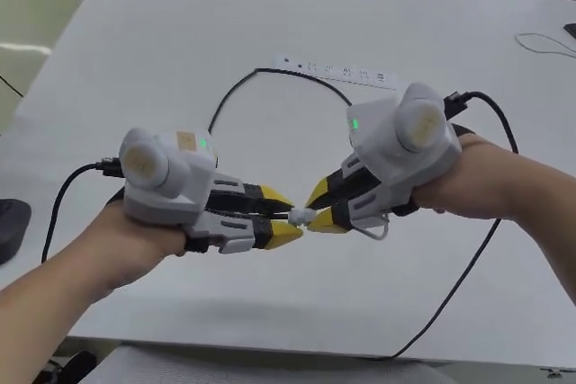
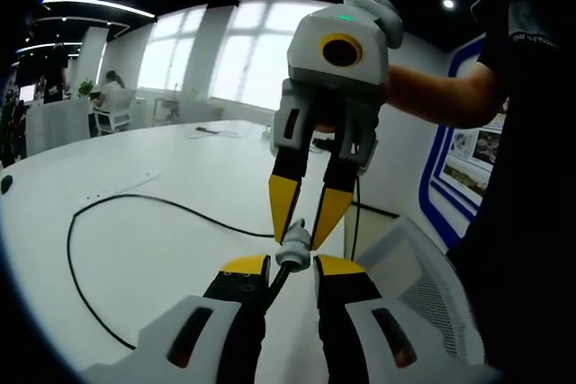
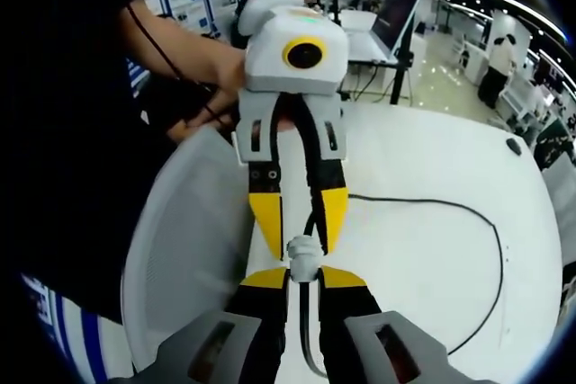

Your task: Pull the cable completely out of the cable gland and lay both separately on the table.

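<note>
A small white cable gland [image 1: 301, 217] hangs above the white table [image 1: 180, 33], between the tips of both grippers. My left gripper [image 1: 292, 218] comes in from the left and is shut on the black cable [image 2: 277, 281] just behind the gland [image 2: 295, 242]. My right gripper [image 1: 314, 212] faces it from the right, shut on the gland [image 3: 303, 256]. A thin pale wire [image 3: 306, 334] runs from the gland back between the right jaws. The rest of the black cable [image 1: 236, 87] lies in a wide loop on the table behind the grippers.
A white strip with markings [image 1: 337, 72] lies beyond the cable loop. Black camera leads [image 1: 477, 249] trail from both grippers across the table. A dark object [image 1: 9, 227] sits at the left edge, a thin white wire [image 1: 540, 42] at the far right. The table's front edge is close below.
</note>
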`<state>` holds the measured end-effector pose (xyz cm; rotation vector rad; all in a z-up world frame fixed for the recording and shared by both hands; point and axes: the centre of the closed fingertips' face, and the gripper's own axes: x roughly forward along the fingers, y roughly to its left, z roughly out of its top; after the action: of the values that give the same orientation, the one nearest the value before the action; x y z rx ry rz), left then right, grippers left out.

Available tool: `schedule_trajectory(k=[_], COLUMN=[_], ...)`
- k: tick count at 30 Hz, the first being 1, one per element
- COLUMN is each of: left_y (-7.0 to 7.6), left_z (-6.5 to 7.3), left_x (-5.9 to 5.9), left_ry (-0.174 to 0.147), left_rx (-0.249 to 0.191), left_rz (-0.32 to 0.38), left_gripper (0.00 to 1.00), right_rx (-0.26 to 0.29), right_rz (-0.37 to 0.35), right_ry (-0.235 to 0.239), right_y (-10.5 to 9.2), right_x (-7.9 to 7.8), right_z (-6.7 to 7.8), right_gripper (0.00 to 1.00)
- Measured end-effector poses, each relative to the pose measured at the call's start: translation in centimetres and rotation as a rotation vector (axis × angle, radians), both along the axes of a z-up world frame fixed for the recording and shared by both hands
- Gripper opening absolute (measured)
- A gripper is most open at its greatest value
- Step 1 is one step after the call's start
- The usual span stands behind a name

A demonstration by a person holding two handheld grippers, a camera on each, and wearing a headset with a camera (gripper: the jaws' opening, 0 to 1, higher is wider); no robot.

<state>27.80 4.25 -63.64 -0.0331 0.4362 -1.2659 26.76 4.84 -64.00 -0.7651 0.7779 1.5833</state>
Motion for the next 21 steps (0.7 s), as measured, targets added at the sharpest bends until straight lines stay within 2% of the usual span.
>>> schedule_trajectory(k=[5, 9, 11, 12, 14, 17, 19, 21], left_y=[-0.2, -0.18, -0.17, -0.09, -0.01, 0.27, 0.42, 0.47], left_z=[-0.16, -0.14, -0.21, -0.26, -0.31, -0.21, -0.1, 0.03], left_x=[-0.16, -0.18, -0.29, -0.17, -0.2, -0.1, -0.1, -0.1], left_ry=[-0.003, 0.012, 0.021, 0.017, 0.026, 0.028, 0.044, 0.043], left_rx=[0.002, 0.002, 0.007, 0.015, 0.019, 0.02, 0.012, 0.007], left_rz=[-0.017, -0.015, -0.018, -0.009, -0.007, -0.001, 0.004, 0.008], left_gripper=[0.16, 0.15, 0.15, 0.15, 0.15, 0.15, 0.14, 0.14], right_rx=[0.007, 0.023, 0.03, 0.037, 0.042, 0.077, 0.094, 0.121], right_rz=[0.007, 0.033, 0.067, 0.085, 0.087, 0.108, 0.09, 0.057], right_ry=[0.004, -0.011, -0.03, -0.059, -0.063, -0.115, -0.117, -0.109], right_y=[-0.05, 0.05, 0.08, 0.21, 0.26, 0.45, 0.43, 0.53], right_x=[-0.12, -0.14, -0.32, -0.16, -0.34, -0.02, 0.08, 0.21], right_z=[-0.03, -0.03, -0.09, -0.13, -0.21, -0.26, -0.23, -0.01], right_gripper=[0.06, 0.07, 0.07, 0.07, 0.07, 0.08, 0.08, 0.08])
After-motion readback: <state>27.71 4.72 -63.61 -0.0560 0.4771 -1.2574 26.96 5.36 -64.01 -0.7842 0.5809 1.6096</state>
